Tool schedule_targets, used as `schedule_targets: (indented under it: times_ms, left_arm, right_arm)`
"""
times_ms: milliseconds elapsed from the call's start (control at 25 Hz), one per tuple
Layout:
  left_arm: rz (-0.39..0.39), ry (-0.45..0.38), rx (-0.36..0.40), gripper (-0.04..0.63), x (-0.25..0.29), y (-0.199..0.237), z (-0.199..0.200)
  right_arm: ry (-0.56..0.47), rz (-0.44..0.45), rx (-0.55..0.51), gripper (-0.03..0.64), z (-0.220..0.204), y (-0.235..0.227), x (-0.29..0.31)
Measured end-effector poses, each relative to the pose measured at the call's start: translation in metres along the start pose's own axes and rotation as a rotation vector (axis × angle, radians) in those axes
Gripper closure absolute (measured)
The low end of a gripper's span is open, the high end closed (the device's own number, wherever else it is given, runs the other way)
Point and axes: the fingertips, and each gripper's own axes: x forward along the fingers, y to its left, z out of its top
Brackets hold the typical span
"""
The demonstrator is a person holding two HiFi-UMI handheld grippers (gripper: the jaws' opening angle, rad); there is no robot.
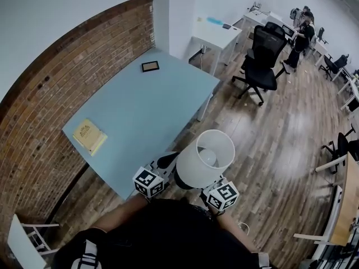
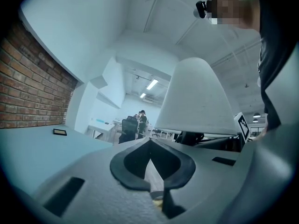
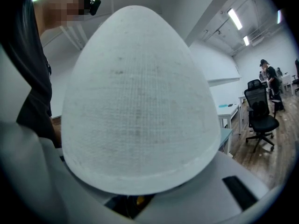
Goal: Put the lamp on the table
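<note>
Wood floor and a brick wall (image 1: pixel 73 77) frame the room, and the pale blue table (image 1: pixel 146 102) stands against that wall, straight ahead of me. Most of its top is bare; a yellow book (image 1: pixel 90 135) lies on its near left corner and a small dark frame (image 1: pixel 150 66) sits near its far end. Beyond the table's far right corner stands a black office chair (image 1: pixel 263 58).

I carry the lamp (image 1: pixel 205 158) upright, off the table's near right corner and over the floor, close to my body. So I judge the step in hand to be the carry, with the set-down not yet begun. Next I need to reach forward over the table's near edge, keep the lamp upright, lower its foot onto a bare patch clear of the book, and only then let go.

My right gripper (image 3: pixel 135 202) sits directly under the white shade, which covers the spot where its jaws meet. Nothing else bears the lamp, so I judge those jaws clamped on its lower part.

My left gripper (image 2: pixel 152 171) has its jaws pressed together on nothing. It rides just beside the lamp, on the side nearer the table, not touching the shade.
</note>
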Motion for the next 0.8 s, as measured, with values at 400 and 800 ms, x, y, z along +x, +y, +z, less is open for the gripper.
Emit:
schedule_targets:
  times_ms: [400,800]
  left_arm:
    - [0.003,0.012,0.000,0.586,0.047,-0.016,-0.005]
    - [-0.007,0.008,-0.004,0.586,0.077,-0.005,-0.004]
  right_arm:
    - [0.001,-0.009,0.027,0.499,0.004,-0.048,-0.024]
    - [0.008,-0.013,0.022,0.499,0.010,-0.073,-0.019]
